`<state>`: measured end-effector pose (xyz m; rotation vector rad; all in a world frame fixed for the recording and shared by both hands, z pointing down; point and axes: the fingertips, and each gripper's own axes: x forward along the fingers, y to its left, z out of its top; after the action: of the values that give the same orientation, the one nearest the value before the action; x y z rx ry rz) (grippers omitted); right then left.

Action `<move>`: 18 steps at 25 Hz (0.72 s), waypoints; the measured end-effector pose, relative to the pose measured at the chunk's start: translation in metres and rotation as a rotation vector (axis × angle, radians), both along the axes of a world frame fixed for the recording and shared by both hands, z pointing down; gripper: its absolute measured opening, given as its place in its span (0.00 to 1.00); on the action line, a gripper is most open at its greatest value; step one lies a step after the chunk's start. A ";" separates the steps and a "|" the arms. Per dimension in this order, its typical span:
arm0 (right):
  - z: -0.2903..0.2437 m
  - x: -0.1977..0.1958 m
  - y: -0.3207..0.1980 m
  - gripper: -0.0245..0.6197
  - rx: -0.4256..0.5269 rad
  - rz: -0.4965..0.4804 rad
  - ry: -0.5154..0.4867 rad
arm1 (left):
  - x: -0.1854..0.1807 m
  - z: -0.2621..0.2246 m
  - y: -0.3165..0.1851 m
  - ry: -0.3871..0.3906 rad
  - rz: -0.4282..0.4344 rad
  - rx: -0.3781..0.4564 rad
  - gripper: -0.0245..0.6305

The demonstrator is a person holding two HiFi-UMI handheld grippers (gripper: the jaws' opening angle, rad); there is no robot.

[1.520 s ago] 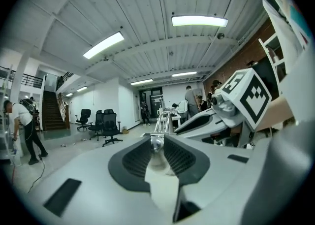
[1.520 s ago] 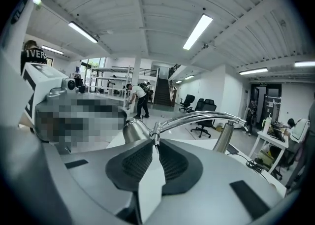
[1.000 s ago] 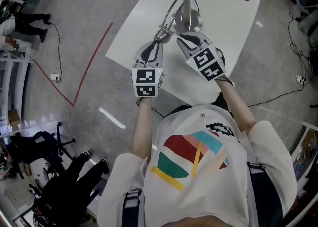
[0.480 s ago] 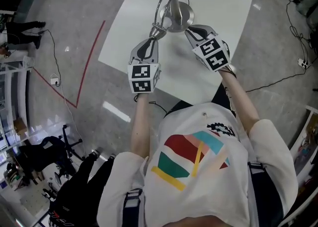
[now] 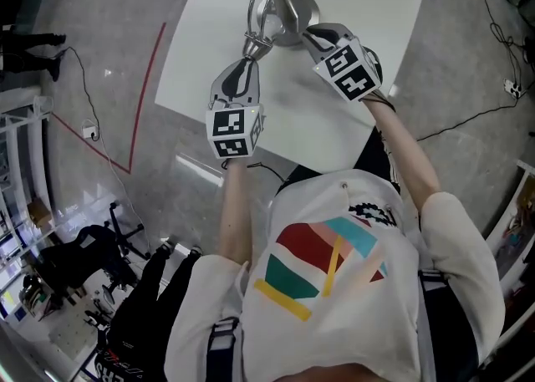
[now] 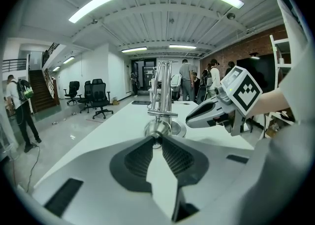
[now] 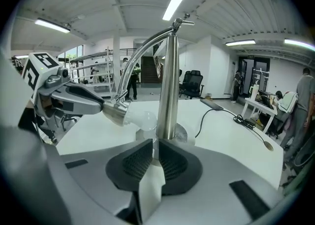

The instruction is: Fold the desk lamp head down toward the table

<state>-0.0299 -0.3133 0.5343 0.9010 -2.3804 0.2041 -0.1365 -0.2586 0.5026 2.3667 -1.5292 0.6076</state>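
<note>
A chrome desk lamp stands on the white table (image 5: 209,12), with its round base (image 5: 294,14) under an upright post (image 7: 167,86). Its curved arm (image 7: 142,51) bends over and down to the lamp head (image 7: 118,112), which carries a white bulb (image 7: 140,119) low beside the post. My left gripper (image 5: 249,61) is shut on the lamp head (image 6: 157,128). My right gripper (image 5: 311,36) is shut on the lower post, just above the base (image 7: 156,151). Each gripper shows in the other's view: the right gripper (image 6: 212,112) and the left gripper (image 7: 74,99).
The lamp's black cable (image 7: 224,115) trails over the table to the right. The table's near edge (image 5: 276,150) lies under my forearms. A dark flat object (image 6: 141,102) lies farther down the table. Office chairs (image 6: 98,98) and people stand behind.
Both grippers have moved away from me and down with the lamp. The lamp head has come lower and closer to the base.
</note>
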 end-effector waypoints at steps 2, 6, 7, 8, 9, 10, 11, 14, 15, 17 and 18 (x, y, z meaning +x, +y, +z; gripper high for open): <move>0.002 -0.001 -0.001 0.10 -0.012 0.008 -0.015 | -0.001 0.001 0.000 0.006 -0.008 0.003 0.20; -0.001 -0.009 0.001 0.10 -0.016 -0.002 -0.021 | -0.004 -0.001 0.000 0.016 -0.014 0.013 0.20; -0.002 -0.012 0.003 0.10 -0.016 -0.007 -0.022 | -0.005 -0.002 0.000 0.016 -0.016 0.017 0.20; -0.005 -0.015 0.004 0.10 -0.015 -0.012 -0.023 | -0.006 -0.002 0.000 0.012 -0.022 0.025 0.20; -0.007 -0.017 0.006 0.10 -0.014 -0.015 -0.025 | -0.007 -0.004 0.000 0.001 -0.034 0.044 0.20; -0.010 -0.020 0.009 0.10 -0.012 -0.017 -0.028 | -0.008 -0.006 0.002 -0.015 -0.054 0.074 0.20; -0.014 -0.022 0.012 0.10 -0.008 -0.018 -0.031 | -0.010 -0.011 0.005 -0.028 -0.082 0.116 0.20; -0.029 -0.028 0.024 0.10 0.014 -0.020 -0.047 | -0.009 -0.035 0.016 0.017 -0.147 0.228 0.20; -0.036 -0.028 0.028 0.10 0.027 -0.016 -0.054 | -0.007 -0.044 0.019 0.044 -0.149 0.251 0.19; -0.054 -0.027 0.037 0.10 0.060 0.000 -0.076 | -0.003 -0.063 0.024 0.072 -0.141 0.292 0.19; -0.064 -0.026 0.043 0.10 0.078 0.011 -0.094 | -0.002 -0.074 0.026 0.084 -0.141 0.312 0.18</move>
<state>-0.0557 -0.2706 0.4699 0.9598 -2.4854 0.1620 -0.1386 -0.2323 0.4289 2.4347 -1.8486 0.2486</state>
